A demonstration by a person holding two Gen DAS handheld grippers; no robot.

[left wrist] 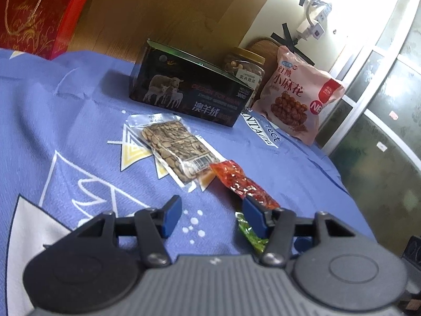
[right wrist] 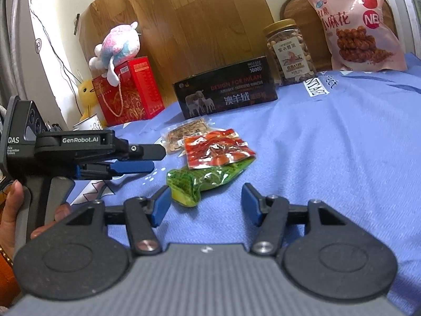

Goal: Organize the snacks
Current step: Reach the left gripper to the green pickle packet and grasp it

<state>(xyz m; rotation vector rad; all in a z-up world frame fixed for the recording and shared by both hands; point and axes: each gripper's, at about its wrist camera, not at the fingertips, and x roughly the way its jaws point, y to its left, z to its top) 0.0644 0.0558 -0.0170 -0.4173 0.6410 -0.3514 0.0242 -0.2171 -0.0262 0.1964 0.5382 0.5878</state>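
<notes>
Three small snack packets lie on the blue cloth [right wrist: 329,144]: a clear seed packet [left wrist: 173,147], a red packet [left wrist: 236,179] and a green packet [right wrist: 205,177] partly under the red one [right wrist: 215,151]. My left gripper [left wrist: 213,217] is open and empty, its right finger just over the red packet's near end. It shows from the side in the right wrist view [right wrist: 158,159]. My right gripper [right wrist: 205,205] is open and empty, just short of the green packet.
At the back stand a black box with sheep [left wrist: 189,89], a nut jar [right wrist: 289,52] and a pink snack bag [right wrist: 360,26]. A red gift bag [right wrist: 126,92] with plush toys stands at the left. A wooden board leans on the wall.
</notes>
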